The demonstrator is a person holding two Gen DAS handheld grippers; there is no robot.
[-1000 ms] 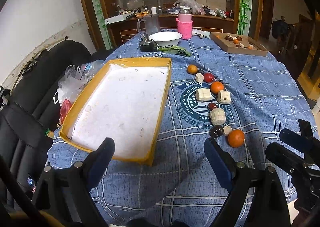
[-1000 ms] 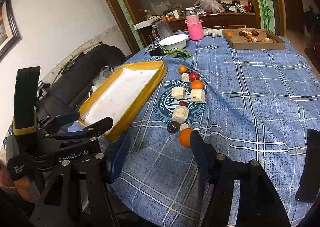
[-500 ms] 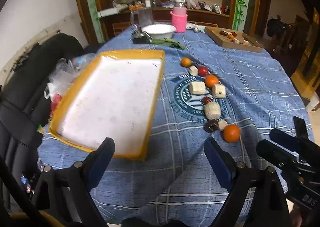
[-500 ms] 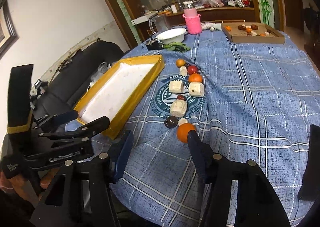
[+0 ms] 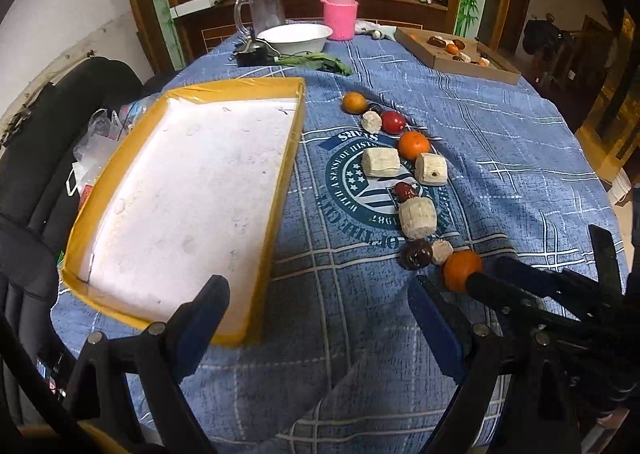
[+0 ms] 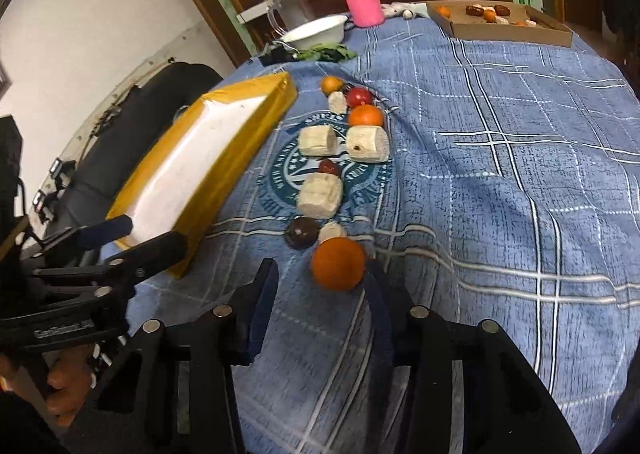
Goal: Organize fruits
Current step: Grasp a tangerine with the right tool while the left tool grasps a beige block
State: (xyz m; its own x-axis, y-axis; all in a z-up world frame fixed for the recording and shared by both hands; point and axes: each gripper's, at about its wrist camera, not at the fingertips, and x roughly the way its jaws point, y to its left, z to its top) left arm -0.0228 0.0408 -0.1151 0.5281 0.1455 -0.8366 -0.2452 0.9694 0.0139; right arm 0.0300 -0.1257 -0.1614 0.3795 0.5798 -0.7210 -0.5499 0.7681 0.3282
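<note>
Two grippers are over the blue cloth (image 5: 500, 142), both with jaws apart: the right gripper (image 6: 320, 286) has its fingertips just beside the nearest orange (image 6: 338, 263), last in the fruit row right of the tray (image 5: 280, 190), and the left gripper (image 5: 316, 314) hangs at the tray's near corner.
</note>
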